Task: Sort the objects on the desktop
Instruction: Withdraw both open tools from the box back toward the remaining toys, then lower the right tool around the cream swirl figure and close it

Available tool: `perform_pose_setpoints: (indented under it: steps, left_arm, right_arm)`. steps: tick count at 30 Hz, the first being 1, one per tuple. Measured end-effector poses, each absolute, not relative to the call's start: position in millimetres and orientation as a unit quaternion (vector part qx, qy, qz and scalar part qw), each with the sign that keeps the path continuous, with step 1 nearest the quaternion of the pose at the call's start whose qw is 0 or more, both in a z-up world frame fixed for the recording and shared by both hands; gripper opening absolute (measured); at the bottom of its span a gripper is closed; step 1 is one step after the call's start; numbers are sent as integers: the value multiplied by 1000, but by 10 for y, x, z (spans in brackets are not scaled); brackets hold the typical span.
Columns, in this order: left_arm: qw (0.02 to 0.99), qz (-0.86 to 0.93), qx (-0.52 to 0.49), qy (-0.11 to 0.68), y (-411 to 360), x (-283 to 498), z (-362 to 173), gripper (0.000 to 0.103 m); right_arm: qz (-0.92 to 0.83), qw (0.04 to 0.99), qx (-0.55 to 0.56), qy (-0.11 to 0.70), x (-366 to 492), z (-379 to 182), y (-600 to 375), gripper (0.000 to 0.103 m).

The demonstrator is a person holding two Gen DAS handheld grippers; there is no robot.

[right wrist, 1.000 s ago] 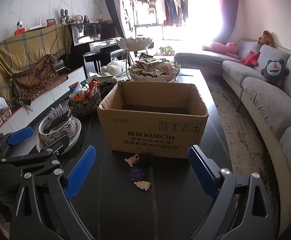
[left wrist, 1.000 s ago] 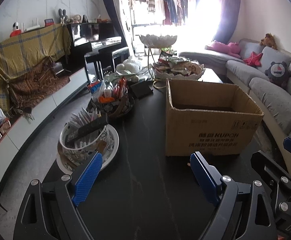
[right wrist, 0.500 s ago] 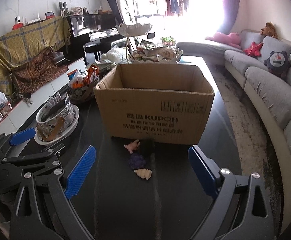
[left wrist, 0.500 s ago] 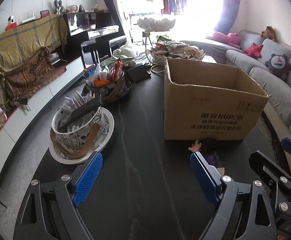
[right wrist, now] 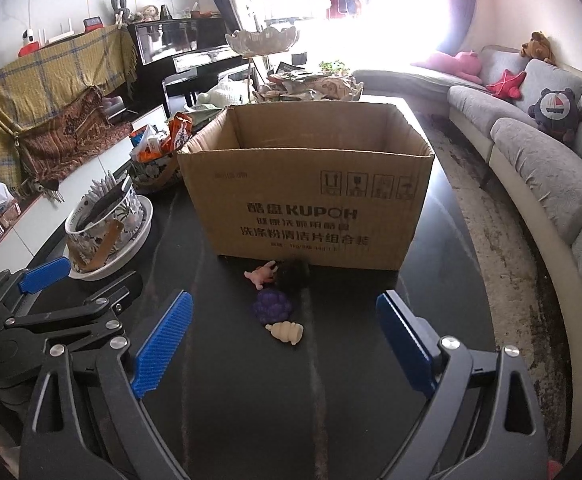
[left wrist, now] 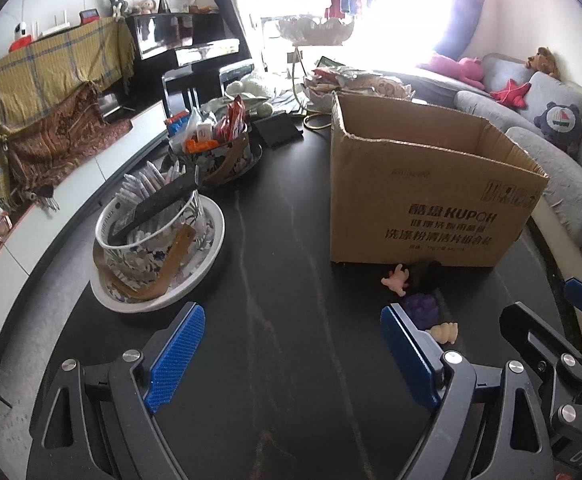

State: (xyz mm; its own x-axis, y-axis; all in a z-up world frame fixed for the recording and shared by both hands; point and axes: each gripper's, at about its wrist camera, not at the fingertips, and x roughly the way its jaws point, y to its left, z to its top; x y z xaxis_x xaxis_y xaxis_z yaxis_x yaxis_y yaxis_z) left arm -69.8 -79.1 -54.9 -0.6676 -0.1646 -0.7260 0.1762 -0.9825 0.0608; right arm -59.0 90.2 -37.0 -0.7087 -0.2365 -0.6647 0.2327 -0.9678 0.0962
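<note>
An open cardboard box (right wrist: 311,200) (left wrist: 423,196) stands on the dark table (right wrist: 251,400). In front of it lie small toys: a pink figure (right wrist: 261,274) (left wrist: 395,279), a dark fuzzy toy (right wrist: 293,274) (left wrist: 425,272), a purple grape bunch (right wrist: 273,305) (left wrist: 423,306) and a cream shell-like toy (right wrist: 285,332) (left wrist: 445,333). My right gripper (right wrist: 283,344) is open, hovering just short of the toys with nothing between its fingers. My left gripper (left wrist: 291,348) is open too, over bare table left of the toys.
A flowered bowl on a white plate (left wrist: 159,236) holds packets and a dark remote. Behind it sits a basket of snacks (left wrist: 215,144) and a dish of wrappers (right wrist: 311,84). A grey sofa (right wrist: 539,152) curves along the right. A covered piano stands at the far left.
Both grippers have sunk toward the table and tipped downward; the box and toys now sit larger and higher in both views. Jaws have stayed wide.
</note>
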Motion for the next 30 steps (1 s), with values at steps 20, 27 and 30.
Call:
perform_pose_setpoints:
  steps: [20, 27, 30]
  left_arm:
    - [94, -885, 456, 11, -829, -911, -1057, 87]
    - [103, -879, 466, 6, -837, -980, -1158, 87]
    - [108, -875, 472, 0, -840, -1013, -1201, 87]
  right_arm:
    - [-904, 123, 410, 0, -765, -803, 848, 85]
    - [-897, 130, 423, 0, -840, -923, 825, 81]
    - [-893, 136, 429, 0, -875, -971, 810, 77]
